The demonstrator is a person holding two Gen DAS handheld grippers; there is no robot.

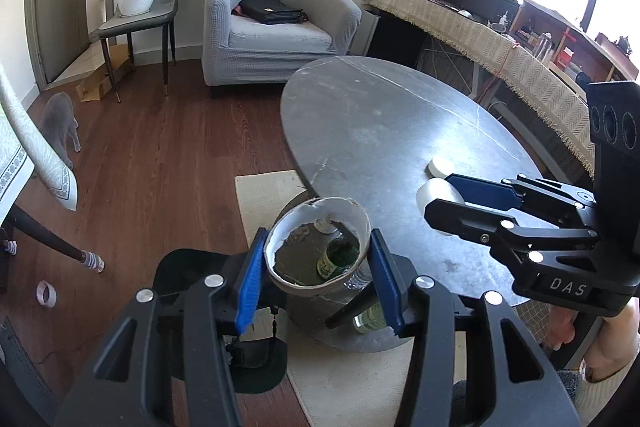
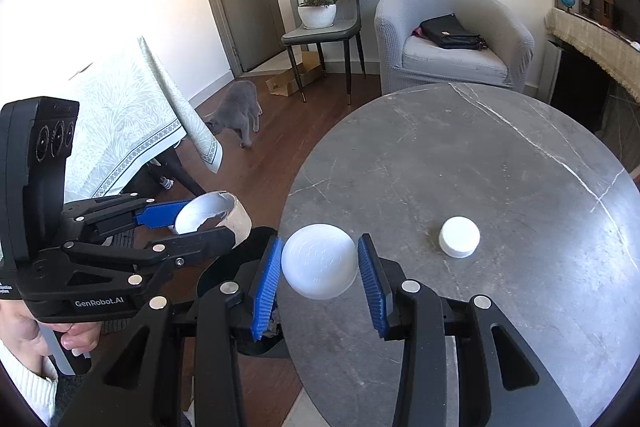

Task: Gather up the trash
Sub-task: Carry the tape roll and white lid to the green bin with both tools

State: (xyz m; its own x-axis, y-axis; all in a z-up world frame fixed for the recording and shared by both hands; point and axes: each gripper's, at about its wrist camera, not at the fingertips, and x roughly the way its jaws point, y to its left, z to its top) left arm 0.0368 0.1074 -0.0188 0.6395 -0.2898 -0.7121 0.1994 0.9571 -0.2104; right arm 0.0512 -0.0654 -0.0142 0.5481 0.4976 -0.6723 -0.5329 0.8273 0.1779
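Your left gripper (image 1: 316,263) is closed around a paper cup (image 1: 318,243). Both blue pads (image 1: 250,283) press against the cup's outer wall, one on each side. The cup is torn at its rim and is held off the near-left edge of the round grey table (image 2: 480,167), its open mouth facing the left wrist camera. Through the cup you see a green-labelled bottle (image 1: 334,259) below it.

Your right gripper (image 2: 318,265) is closed on a white plastic bottle (image 2: 319,261). In the right wrist view the bottle's round base faces the camera and fills the gap between the blue pads (image 2: 267,279), which touch it on both sides. The bottle is held at the table's near-left edge, just beside the cup.

A white cap (image 2: 459,236) lies on the table top, near the gripped bottle and apart from it, on the side away from the cup. Neither gripper touches it.
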